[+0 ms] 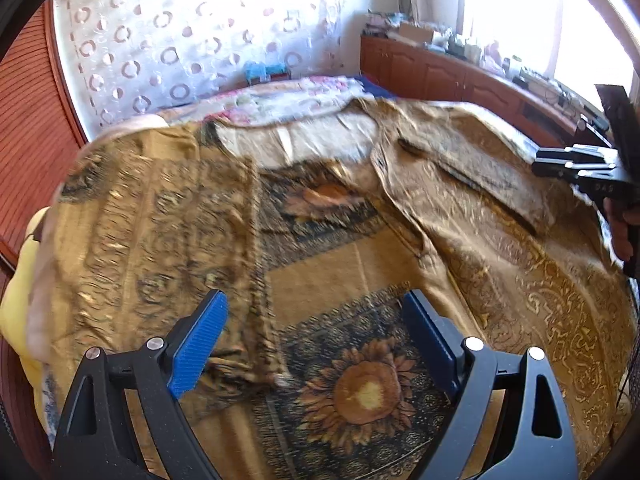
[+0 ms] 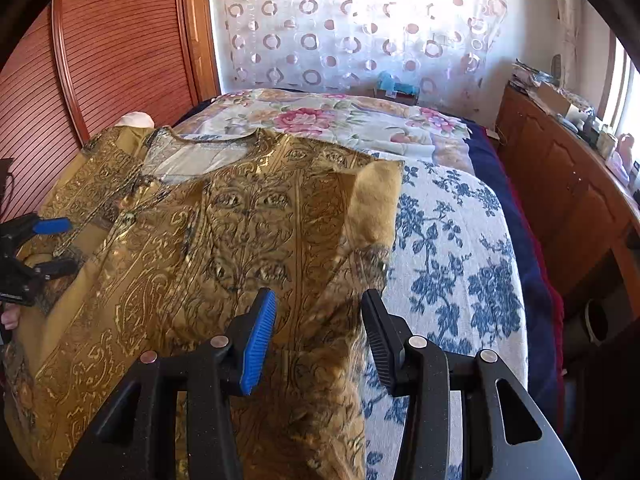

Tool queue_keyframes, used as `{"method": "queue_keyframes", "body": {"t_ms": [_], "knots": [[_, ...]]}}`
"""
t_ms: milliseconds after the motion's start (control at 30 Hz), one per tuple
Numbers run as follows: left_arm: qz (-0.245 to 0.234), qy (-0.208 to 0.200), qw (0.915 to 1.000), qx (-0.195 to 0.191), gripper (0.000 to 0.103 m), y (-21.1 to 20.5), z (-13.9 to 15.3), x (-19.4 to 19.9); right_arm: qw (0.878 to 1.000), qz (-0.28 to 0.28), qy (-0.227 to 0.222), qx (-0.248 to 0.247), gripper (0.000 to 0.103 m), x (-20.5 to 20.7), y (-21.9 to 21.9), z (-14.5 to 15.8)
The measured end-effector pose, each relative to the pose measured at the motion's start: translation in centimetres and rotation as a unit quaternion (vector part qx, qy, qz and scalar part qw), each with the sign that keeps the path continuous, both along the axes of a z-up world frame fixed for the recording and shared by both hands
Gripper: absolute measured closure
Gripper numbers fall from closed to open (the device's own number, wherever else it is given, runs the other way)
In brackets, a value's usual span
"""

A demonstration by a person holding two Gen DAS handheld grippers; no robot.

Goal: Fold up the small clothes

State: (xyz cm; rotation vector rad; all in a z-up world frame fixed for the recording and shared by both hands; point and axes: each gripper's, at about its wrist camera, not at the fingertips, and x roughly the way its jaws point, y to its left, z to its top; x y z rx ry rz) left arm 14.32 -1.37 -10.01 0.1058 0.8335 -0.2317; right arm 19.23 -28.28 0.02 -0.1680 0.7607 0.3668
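Note:
A gold garment with dark ornate print lies spread on the bed, neckline toward the far end. In the left wrist view it covers a sunflower-patterned lower part. My left gripper is open above the cloth, with a blurred fold of it between the blue pads; it also shows in the right wrist view. My right gripper is open over the garment's right edge, where a sleeve is folded up. It shows at the right in the left wrist view.
A white bedspread with blue flowers and a floral quilt cover the bed. A wooden cabinet with clutter runs along the right. A wooden slatted door stands at the left and a circle-patterned curtain behind.

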Motion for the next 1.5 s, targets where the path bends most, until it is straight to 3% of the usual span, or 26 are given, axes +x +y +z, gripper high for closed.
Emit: {"method": "queue_keyframes", "body": {"t_ms": [33,100,300,500,667,833,1200,1267,1333,1400,1500], "knots": [[0.003,-0.009,0.9999,-0.004,0.014,0.5,0.6,-0.1,1.000,-0.004,-0.001,-0.001,0.041,0.3,0.1,0.0],[0.007,-0.022,0.9997,-0.007,0.014,1.6,1.5,0.1,1.000,-0.010,-0.004,0.001,0.036,1.1,0.1,0.1],[0.038,-0.047,0.9981,0.012,0.014,5.8,3.3,1.9,0.999,-0.016,0.004,-0.032,0.035,5.1,0.4,-0.8],[0.072,-0.048,0.9962,0.007,0.014,10.5,4.0,4.9,0.999,-0.012,0.008,-0.035,0.035,7.9,0.3,-0.9],[0.092,-0.038,0.9951,0.003,0.014,13.5,3.8,6.9,0.999,-0.013,0.030,-0.024,0.035,9.5,0.2,-1.7],[0.109,-0.028,0.9936,-0.001,0.014,15.6,2.9,8.3,0.999,-0.008,0.021,-0.026,0.035,9.9,1.0,-2.0],[0.126,0.011,0.9917,-0.022,0.014,16.7,0.5,9.2,0.999,-0.017,0.026,-0.014,0.028,10.4,0.3,-2.3],[0.119,0.011,0.9922,-0.034,0.018,16.8,0.6,9.1,0.999,-0.017,0.026,-0.014,0.028,10.4,0.3,-2.3],[0.113,0.013,0.9920,-0.055,0.029,16.9,0.8,9.0,0.999,-0.017,0.026,-0.014,0.028,10.4,0.3,-2.3],[0.114,0.015,0.9890,-0.093,0.036,17.6,1.0,8.9,0.999,-0.018,0.026,-0.014,0.027,10.4,0.3,-2.2],[0.120,0.015,0.9874,-0.103,0.049,18.0,1.0,8.8,0.999,-0.020,0.026,-0.014,0.026,10.4,0.3,-2.3]]}}
